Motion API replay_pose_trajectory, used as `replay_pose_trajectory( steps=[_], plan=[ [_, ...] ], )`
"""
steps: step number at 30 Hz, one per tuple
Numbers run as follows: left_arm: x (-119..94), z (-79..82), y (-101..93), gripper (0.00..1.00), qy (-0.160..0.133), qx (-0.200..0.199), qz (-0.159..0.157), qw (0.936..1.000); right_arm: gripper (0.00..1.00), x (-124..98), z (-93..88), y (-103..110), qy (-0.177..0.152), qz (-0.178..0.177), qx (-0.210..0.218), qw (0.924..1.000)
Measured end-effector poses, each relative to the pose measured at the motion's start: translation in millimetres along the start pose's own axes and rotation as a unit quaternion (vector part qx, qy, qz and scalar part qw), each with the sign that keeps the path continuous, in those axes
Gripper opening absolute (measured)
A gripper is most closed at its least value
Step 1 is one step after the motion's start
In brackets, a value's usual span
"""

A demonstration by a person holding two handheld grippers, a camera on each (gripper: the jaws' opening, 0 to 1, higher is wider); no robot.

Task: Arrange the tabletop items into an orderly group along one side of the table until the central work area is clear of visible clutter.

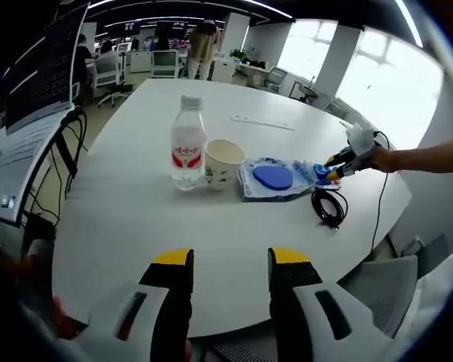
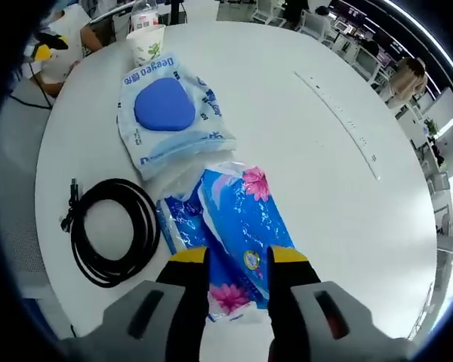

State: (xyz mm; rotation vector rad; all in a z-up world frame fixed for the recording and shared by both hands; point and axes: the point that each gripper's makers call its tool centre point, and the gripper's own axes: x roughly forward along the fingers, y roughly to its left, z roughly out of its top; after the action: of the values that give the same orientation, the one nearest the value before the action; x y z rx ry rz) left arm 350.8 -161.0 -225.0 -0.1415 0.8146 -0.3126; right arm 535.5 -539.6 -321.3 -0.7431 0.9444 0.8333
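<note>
Pinching blue floral tissue pack (image 2: pixel 238 226) near its end, right gripper (image 2: pixel 238 260) jaws narrow; pack lies beside wipes pouch (image 2: pixel 170 113) and coiled black cable (image 2: pixel 113 230). Left gripper (image 1: pixel 230 260) jaws spread, above bare table (image 1: pixel 121 219).

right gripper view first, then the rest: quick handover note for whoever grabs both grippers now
Right gripper: jaws on either side of the blue flowered tissue pack; a grip cannot be confirmed.
Left gripper: open, empty, hovering at the near table edge.
Things: water bottle, paper cup and blue-disc packet sit in a row on the white table; the black coiled cable lies beside the tissue pack.
Done: bottle, cup and packet already line up.
Left: bring the tissue pack and cable into that row, and probably the long ruler-like strip lying apart.
</note>
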Motion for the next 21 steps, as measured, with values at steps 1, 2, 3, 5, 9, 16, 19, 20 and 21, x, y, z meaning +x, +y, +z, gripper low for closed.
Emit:
replay_pose_trajectory(
  steps=[1,2,3,5,9,16,19,20,21],
  plan=[
    [0,0.3,-0.5,0.38,0.000,0.001,-0.001,1.0000,0.30,-1,-0.7,-2,-0.004,-0.002,0.011,0.9999],
    [1,0.7,-1.7,0.38,0.000,0.001,-0.002,1.0000,0.30,-3,-1.1,-4,-0.012,-0.005,0.036,0.9993],
    [1,0.9,-2.5,0.38,-0.001,0.001,-0.004,1.0000,0.30,-4,-1.0,-6,-0.019,-0.008,0.051,0.9985],
    [2,1.7,-3.4,0.38,-0.001,0.002,-0.005,1.0000,0.30,-10,-2.7,-7,-0.025,-0.014,0.073,0.9969],
    [2,2.4,-3.5,0.38,-0.001,0.003,-0.007,1.0000,0.31,-21,-5.5,-7,-0.035,-0.023,0.104,0.9937],
    [2,3.1,-3.5,0.38,-0.002,0.003,-0.008,1.0000,0.32,-32,-9.7,-13,-0.052,-0.039,0.149,0.9867],
    [2,3.1,-2.9,0.38,-0.001,0.004,-0.008,1.0000,0.33,-32,-12.4,-10,-0.048,-0.040,0.148,0.9870],
    [2,3.2,-2.8,0.38,-0.001,0.004,-0.008,1.0000,0.33,-32,-13.5,-9,-0.048,-0.040,0.152,0.9865],
    [2,3.3,-2.8,0.38,-0.001,0.004,-0.008,1.0000,0.33,-33,-14.0,-8,-0.049,-0.037,0.164,0.9846]
  ],
)
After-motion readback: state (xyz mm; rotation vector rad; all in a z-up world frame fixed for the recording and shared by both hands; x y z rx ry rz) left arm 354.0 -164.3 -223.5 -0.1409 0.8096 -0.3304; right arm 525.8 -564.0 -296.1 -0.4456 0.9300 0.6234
